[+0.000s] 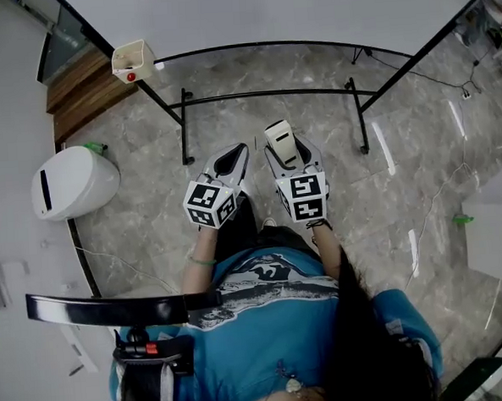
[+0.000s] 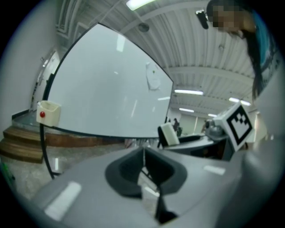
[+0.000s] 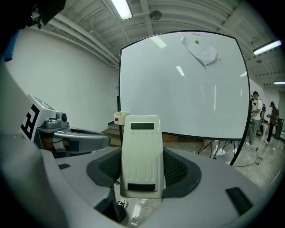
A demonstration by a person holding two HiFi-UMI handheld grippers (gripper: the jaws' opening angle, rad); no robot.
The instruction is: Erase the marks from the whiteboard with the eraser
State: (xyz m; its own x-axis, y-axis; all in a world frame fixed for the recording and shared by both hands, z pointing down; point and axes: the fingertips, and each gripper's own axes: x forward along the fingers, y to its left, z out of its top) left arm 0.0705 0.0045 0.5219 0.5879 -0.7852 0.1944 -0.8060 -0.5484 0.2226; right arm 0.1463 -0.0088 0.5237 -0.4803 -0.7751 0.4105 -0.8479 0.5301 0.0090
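Note:
The whiteboard stands ahead of me on a black frame; its surface looks white and bare in the right gripper view and the left gripper view, apart from a pale sheet pinned near the top. My right gripper is shut on the cream eraser, which stands upright between the jaws, well short of the board. My left gripper hangs beside it, jaws shut together on nothing. The eraser also shows in the left gripper view.
A small cream tray with a red item hangs at the board's lower left corner. Black stand legs cross the marble floor. A white rounded bin is at left, a white box at right, and cables trail on the floor.

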